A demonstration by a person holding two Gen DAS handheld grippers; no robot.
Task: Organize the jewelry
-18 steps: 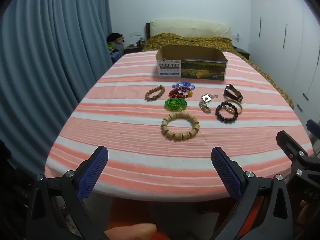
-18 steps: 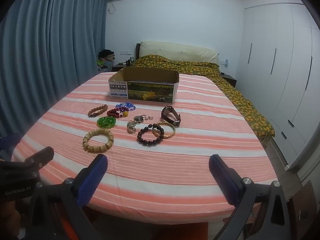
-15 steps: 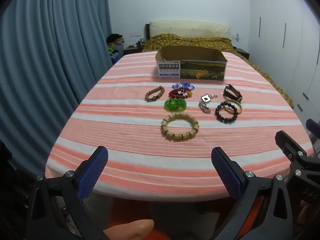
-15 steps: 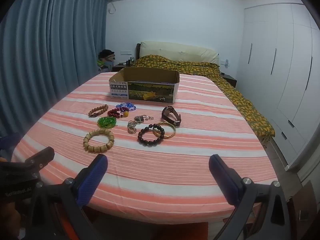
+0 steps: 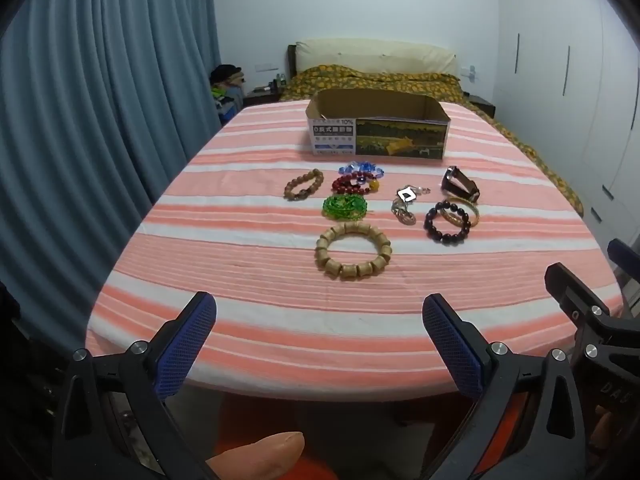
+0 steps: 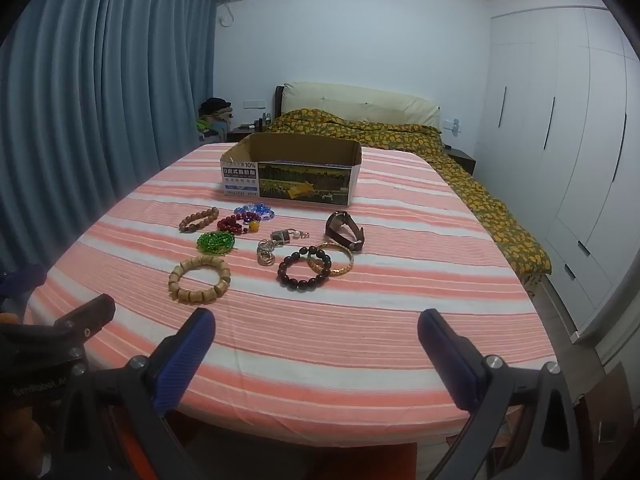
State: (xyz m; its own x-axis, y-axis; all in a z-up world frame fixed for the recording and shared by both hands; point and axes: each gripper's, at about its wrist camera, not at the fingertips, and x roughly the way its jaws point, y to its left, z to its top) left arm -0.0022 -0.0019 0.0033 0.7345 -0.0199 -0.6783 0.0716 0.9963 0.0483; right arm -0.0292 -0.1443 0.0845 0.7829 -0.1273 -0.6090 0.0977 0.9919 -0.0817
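Note:
Several pieces of jewelry lie on the striped table (image 5: 256,320): a big wooden bead bracelet (image 5: 353,255) (image 6: 199,279), a green bead bracelet (image 5: 345,206), a red bead bracelet (image 5: 352,185), a brown bead bracelet (image 5: 303,185), blue beads (image 5: 361,169), a dark bead bracelet (image 5: 447,221) (image 6: 305,273), a gold bangle (image 6: 332,264), a watch (image 5: 460,185) (image 6: 345,230) and metal rings (image 5: 404,208). An open cardboard box (image 5: 378,130) (image 6: 290,174) stands behind them. My left gripper (image 5: 320,340) and right gripper (image 6: 316,344) are open and empty, at the near table edge.
A bed with a yellow patterned cover (image 6: 400,136) lies behind the table. Blue curtains (image 5: 100,120) hang on the left. White wardrobes (image 6: 560,160) line the right wall. The right gripper shows at the right edge of the left wrist view (image 5: 592,320).
Both views have shifted very slightly; the jewelry and box stand as before. Both grippers stay open.

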